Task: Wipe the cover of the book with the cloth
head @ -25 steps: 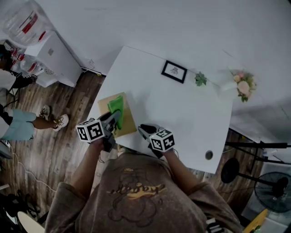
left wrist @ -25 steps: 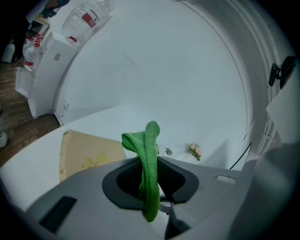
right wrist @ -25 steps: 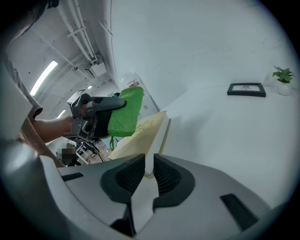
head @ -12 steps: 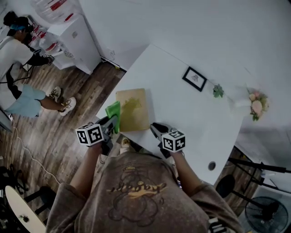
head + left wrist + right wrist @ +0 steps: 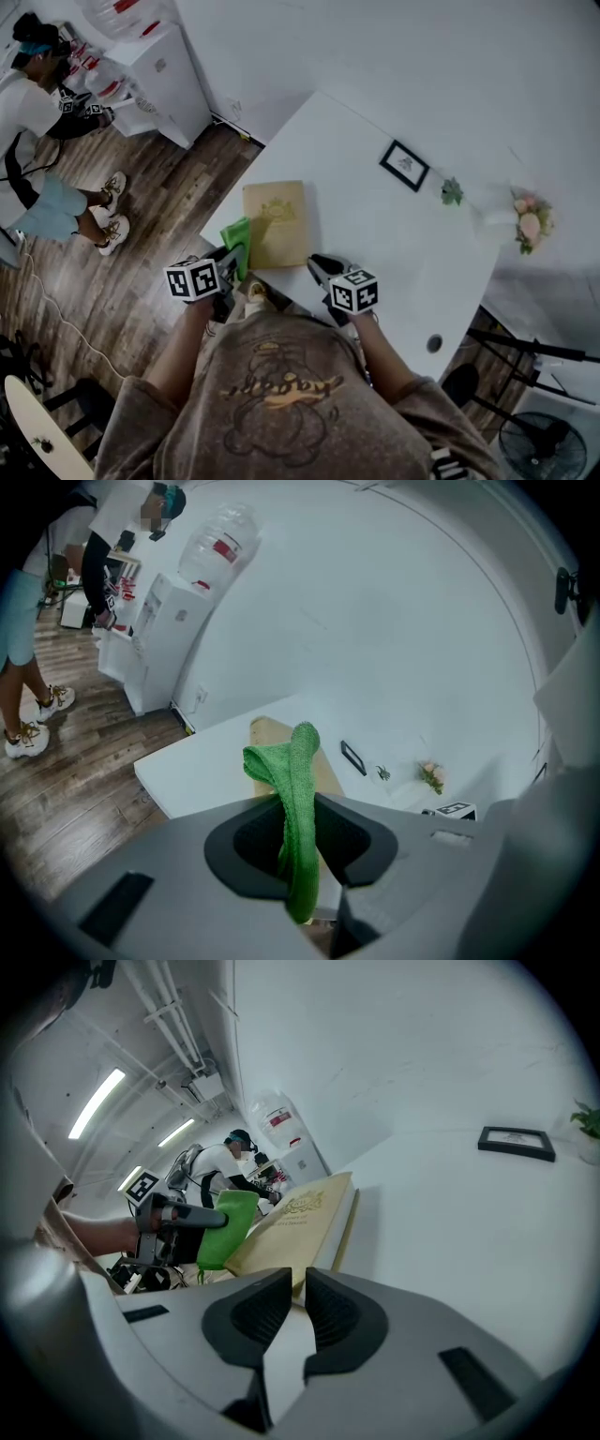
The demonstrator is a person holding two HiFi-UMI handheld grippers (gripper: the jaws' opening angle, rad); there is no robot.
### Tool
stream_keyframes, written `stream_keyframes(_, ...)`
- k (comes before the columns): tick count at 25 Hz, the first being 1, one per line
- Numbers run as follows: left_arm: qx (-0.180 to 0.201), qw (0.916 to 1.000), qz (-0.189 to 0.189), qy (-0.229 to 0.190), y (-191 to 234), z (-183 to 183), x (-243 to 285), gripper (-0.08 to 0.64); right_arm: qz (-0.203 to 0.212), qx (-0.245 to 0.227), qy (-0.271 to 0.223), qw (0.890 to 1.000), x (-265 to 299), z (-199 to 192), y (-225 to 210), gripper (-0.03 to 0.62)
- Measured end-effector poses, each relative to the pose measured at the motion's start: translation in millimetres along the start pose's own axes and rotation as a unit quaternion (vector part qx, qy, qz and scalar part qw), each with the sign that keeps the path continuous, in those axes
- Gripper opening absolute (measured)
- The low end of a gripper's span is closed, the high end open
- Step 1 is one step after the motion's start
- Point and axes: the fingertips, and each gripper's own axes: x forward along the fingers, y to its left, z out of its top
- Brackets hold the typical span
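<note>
A tan book [image 5: 277,223] lies flat on the white table [image 5: 375,234], near its front left corner. My left gripper [image 5: 228,264] is shut on a green cloth [image 5: 236,244], held just off the book's left edge. In the left gripper view the cloth [image 5: 295,752] hangs folded between the pads, with the book [image 5: 264,731] beyond it. My right gripper [image 5: 322,270] hovers at the book's near right corner. Its jaws are closing to a narrow gap with nothing between them [image 5: 298,1288]. From it I see the book [image 5: 300,1218] and the cloth [image 5: 225,1227].
A small framed picture [image 5: 404,165], a little green plant [image 5: 452,191] and a vase of flowers [image 5: 525,225] stand on the table's far side. A water dispenser [image 5: 164,75] and a person [image 5: 37,112] are on the wooden floor at left. A fan [image 5: 553,450] stands lower right.
The left gripper drew the green cloth off the book's cover, toward me and to the left. The right gripper stayed near the book's near corner. The head view shifted.
</note>
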Motion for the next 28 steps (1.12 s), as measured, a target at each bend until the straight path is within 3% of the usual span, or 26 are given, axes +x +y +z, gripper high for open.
stream_keyframes(9,-0.002,0.9995,-0.011,0.028,-5.9,-5.1,14.7,0.069,-0.007,-0.002,0.002,1.000,1.8,-2.5,0.5,0.034)
stream_keyframes(28,0.037,0.9944,-0.007,0.099,-34.4,-13.5,57.9,0.069,-0.018,-0.005,-0.001,1.000,0.6,-1.4,-0.3,0.032)
